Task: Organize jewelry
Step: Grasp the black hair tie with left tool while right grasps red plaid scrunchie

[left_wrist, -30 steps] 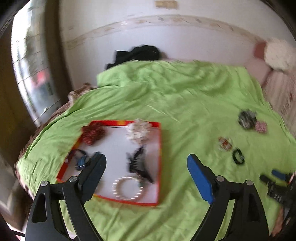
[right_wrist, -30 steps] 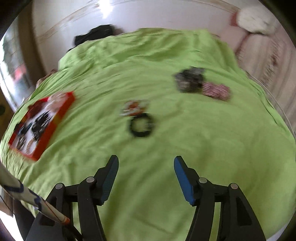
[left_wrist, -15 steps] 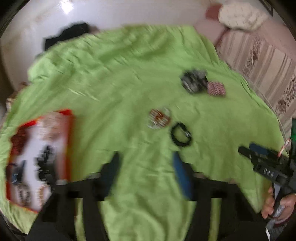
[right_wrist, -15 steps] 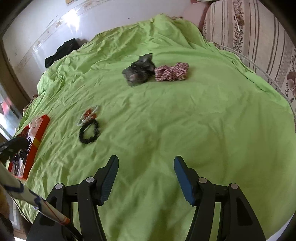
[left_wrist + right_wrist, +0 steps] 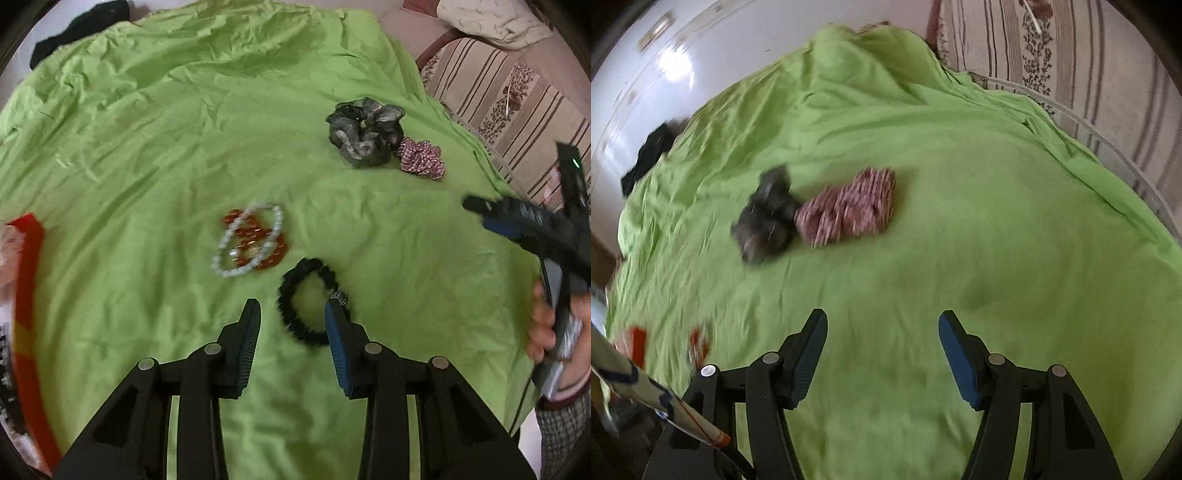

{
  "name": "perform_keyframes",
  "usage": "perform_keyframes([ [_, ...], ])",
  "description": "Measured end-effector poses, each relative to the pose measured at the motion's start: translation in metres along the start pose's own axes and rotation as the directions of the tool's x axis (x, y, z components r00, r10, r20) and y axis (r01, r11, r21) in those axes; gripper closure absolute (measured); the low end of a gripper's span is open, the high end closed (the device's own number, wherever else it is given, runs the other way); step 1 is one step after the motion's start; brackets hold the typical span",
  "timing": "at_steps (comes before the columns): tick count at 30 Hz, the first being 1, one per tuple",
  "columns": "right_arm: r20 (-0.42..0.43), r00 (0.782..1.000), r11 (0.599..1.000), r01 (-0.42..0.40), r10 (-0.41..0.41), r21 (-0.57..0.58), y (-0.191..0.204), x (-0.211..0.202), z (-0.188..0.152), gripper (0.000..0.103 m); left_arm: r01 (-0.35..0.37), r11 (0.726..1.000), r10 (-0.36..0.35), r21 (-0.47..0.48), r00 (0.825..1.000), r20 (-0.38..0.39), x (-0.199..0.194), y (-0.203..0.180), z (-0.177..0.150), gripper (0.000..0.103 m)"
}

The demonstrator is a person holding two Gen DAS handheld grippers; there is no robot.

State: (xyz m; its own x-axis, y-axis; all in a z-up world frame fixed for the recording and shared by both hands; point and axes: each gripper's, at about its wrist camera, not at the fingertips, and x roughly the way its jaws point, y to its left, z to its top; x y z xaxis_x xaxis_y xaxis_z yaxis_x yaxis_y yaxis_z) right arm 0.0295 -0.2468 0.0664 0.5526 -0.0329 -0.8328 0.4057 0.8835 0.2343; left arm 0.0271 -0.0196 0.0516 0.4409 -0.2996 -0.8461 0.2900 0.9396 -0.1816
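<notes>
your left gripper [image 5: 291,321] over the black bracelet [image 5: 308,302]
its jaws are closing, the bracelet partly between them, unclamped; your right gripper [image 5: 882,334] is spread over bare green sheet [image 5: 960,221].

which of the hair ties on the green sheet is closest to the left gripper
The black ring-shaped hair tie, lying right at the tips of the left gripper. The grey scrunchie and the red checked one lie much farther off, side by side.

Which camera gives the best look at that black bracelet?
The left wrist view: the black bracelet lies sharp on the green sheet, partly behind one finger. The right wrist view does not show it.
</notes>
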Motion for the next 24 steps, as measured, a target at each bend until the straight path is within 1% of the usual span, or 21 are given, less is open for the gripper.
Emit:
perform_keyframes([
  [4, 0.013, 1.000, 0.999, -0.007, 0.007, 0.035, -0.001, 0.023, 0.029, 0.034, 0.065, 0.997, -0.066, -0.034, 0.998, -0.018, 0.020, 0.004, 0.004, 0.067],
  [7, -0.003, 1.000, 0.997, -0.031, 0.031, 0.072, -0.002, 0.046, 0.043, 0.034, 0.114, 0.991, -0.115, -0.073, 0.993, -0.010, 0.030, 0.008, 0.005, 0.060],
  [9, -0.006, 0.999, 0.994, -0.048, 0.049, 0.095, -0.004, 0.055, 0.048, 0.034, 0.133, 0.988, -0.133, -0.083, 0.991, -0.001, 0.033, 0.007, 0.005, 0.056],
  [11, -0.007, 0.998, 0.992, -0.062, 0.063, 0.106, -0.006, 0.061, 0.051, 0.034, 0.134, 0.987, -0.134, -0.086, 0.991, 0.003, 0.035, 0.005, 0.005, 0.052],
  [13, -0.008, 0.998, 0.992, -0.067, 0.068, 0.109, -0.006, 0.066, 0.052, 0.034, 0.138, 0.986, -0.138, -0.092, 0.990, 0.013, 0.036, 0.005, 0.005, 0.052],
  [14, -0.009, 0.998, 0.993, -0.064, 0.065, 0.101, -0.005, 0.067, 0.052, 0.040, 0.136, 0.986, -0.135, -0.096, 0.991, 0.018, 0.037, 0.004, 0.005, 0.052],
  [15, -0.009, 0.998, 0.995, -0.058, 0.059, 0.085, -0.003, 0.069, 0.051, 0.048, 0.131, 0.987, -0.129, -0.098, 0.991, 0.022, 0.038, 0.003, 0.005, 0.052],
  [16, -0.019, 0.998, 0.996, -0.055, 0.056, 0.067, 0.000, 0.071, 0.051, 0.073, 0.124, 0.987, -0.122, -0.098, 0.992, 0.023, 0.038, 0.003, 0.005, 0.054],
  [17, -0.028, 0.998, 0.996, -0.060, 0.062, 0.061, 0.001, 0.074, 0.051, 0.085, 0.103, 0.990, -0.101, -0.096, 0.995, 0.026, 0.038, 0.001, 0.006, 0.065],
  [18, -0.027, 0.997, 0.996, -0.064, 0.066, 0.069, 0.000, 0.073, 0.050, 0.085, 0.076, 0.993, -0.074, -0.094, 0.997, 0.026, 0.037, 0.001, 0.007, 0.072],
  [19, -0.020, 0.997, 0.994, -0.068, 0.069, 0.082, -0.002, 0.071, 0.049, 0.088, 0.077, 0.993, -0.074, -0.094, 0.997, 0.028, 0.036, 0.001, 0.007, 0.085],
  [20, -0.016, 0.997, 0.992, -0.077, 0.079, 0.095, -0.004, 0.068, 0.048, 0.090, 0.096, 0.990, -0.093, -0.104, 0.995, 0.033, 0.033, 0.002, 0.007, 0.096],
  [22, -0.006, 0.995, 0.988, -0.095, 0.096, 0.123, -0.008, 0.061, 0.046, 0.090, 0.100, 0.988, -0.097, -0.117, 0.995, 0.036, 0.027, 0.002, 0.008, 0.097],
  [24, 0.009, 0.993, 0.983, -0.118, 0.118, 0.138, -0.010, 0.049, 0.042, 0.091, 0.104, 0.988, -0.098, -0.116, 0.994, 0.056, 0.015, 0.001, 0.007, 0.097],
])
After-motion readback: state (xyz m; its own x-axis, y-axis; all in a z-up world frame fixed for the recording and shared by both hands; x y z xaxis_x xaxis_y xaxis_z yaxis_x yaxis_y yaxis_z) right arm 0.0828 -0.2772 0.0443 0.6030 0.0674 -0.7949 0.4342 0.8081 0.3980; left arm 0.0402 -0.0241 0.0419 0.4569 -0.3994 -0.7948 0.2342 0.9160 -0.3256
